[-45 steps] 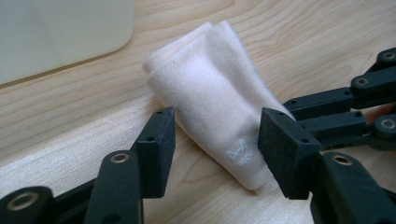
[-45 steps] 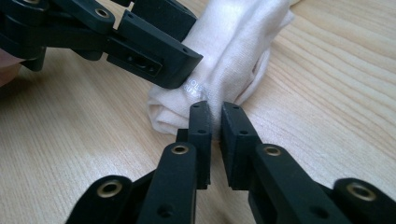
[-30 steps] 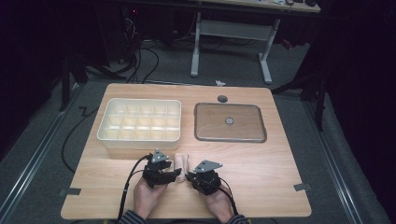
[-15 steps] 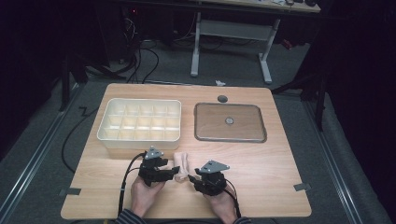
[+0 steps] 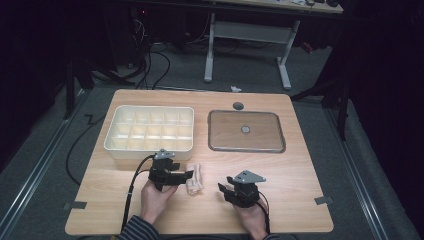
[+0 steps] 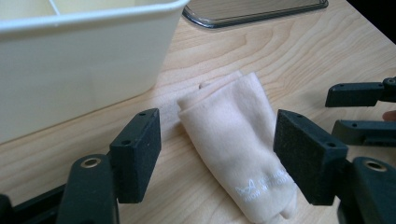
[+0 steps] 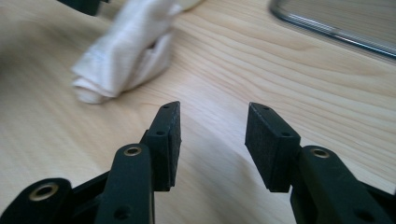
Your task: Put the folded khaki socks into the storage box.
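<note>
Near the table's [image 5: 295, 170] front edge lies one folded cloth [image 5: 194, 179], just beside the left gripper [image 5: 186, 175], at its 3 o'clock. Its jaws, which have just been opening, stand apart on either side of the cloth without pressing it. At the cloth's 4 o'clock, the right gripper [image 5: 223, 189] has also just been opening, nothing between its jaws. One tray [image 5: 149, 149] of compartments sits at 11 o'clock, one lid [image 5: 246, 131] at 1 o'clock
</note>
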The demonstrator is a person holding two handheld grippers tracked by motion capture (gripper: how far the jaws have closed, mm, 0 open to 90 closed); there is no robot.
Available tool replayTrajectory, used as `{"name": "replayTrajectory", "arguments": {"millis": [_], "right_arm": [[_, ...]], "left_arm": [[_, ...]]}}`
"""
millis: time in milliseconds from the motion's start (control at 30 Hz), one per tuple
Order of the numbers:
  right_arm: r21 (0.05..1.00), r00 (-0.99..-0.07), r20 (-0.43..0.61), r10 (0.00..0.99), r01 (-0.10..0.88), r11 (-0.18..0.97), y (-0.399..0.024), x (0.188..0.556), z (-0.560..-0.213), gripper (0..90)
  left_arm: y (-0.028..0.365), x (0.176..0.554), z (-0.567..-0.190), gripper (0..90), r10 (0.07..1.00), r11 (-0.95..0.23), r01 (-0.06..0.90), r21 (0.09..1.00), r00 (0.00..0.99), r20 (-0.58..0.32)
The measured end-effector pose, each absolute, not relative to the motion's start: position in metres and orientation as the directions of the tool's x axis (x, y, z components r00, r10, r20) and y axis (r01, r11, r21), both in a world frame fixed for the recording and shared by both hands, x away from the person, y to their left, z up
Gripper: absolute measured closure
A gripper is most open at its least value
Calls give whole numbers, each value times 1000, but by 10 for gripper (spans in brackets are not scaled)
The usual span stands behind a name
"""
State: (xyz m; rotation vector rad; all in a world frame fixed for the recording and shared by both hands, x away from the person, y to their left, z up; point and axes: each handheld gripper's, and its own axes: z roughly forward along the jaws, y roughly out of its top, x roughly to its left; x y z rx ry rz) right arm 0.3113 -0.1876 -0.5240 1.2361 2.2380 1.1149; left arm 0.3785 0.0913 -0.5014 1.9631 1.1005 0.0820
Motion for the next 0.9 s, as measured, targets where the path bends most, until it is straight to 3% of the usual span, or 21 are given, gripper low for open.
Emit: {"name": "replayTrajectory", "arguments": {"millis": [700,900], "right_arm": [[759,-358,-24,934,602,250,-257,319,-529,520],[746,-311,-5,950,632,211,-271,323,-530,484]], "left_arm": [[75,390,-518,471,746,-276,709,649,584,-321],[70,386,-522,504,742,-277,697,662,592,-313]]}}
